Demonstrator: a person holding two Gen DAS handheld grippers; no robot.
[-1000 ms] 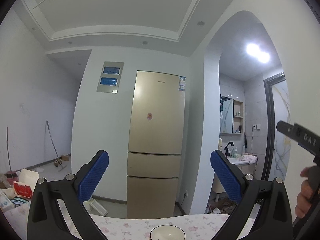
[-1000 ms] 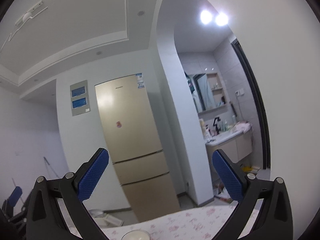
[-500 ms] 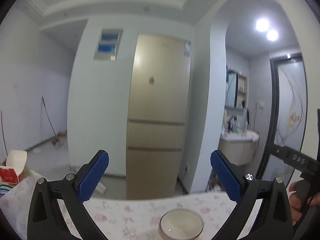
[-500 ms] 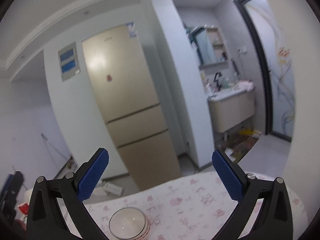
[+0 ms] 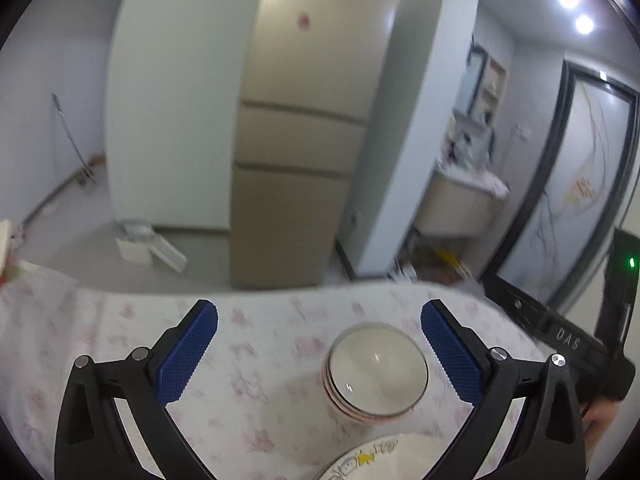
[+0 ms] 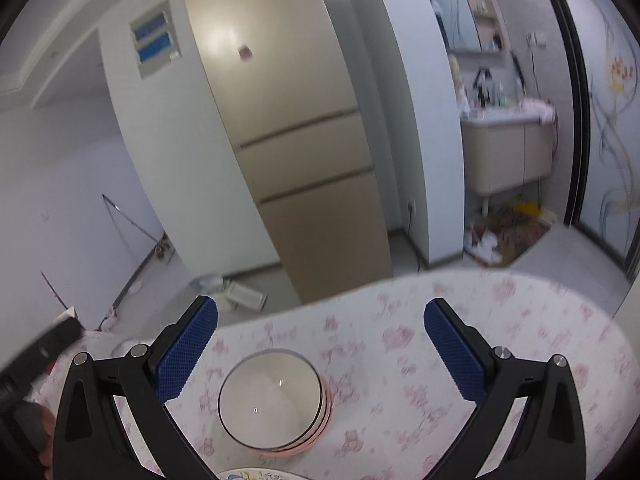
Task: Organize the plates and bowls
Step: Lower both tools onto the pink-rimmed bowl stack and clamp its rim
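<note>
The left gripper (image 5: 319,338) hangs above the table (image 5: 100,340) with its jaws spread wide and nothing between the blue pads (image 5: 188,354); the bowls (image 5: 376,370), a small stack with a pale inside and pinkish rims, sit on the flowered cloth below the gap, nearer the right pad than the left, not touching either; a plate (image 5: 376,458) with a coloured drawing on its rim shows at the near edge, just this side of the bowls; the two look close but I cannot tell if they touch.

The right gripper (image 6: 321,336) is likewise wide open and holds nothing; in its view the bowls (image 6: 272,398) lie below and toward the left pad (image 6: 186,354), clear of it, well apart from the right pad; the rim of the plate (image 6: 260,474) peeks in at the near edge, just near of the bowls.

The right gripper's black body (image 5: 560,336) shows at the right of the left view, with a green light on it; part of a hand (image 5: 600,420) shows below it.

Far beyond the table stands a beige fridge (image 6: 288,128); right of it an arch opens onto a washbasin cabinet (image 6: 508,156).
</note>
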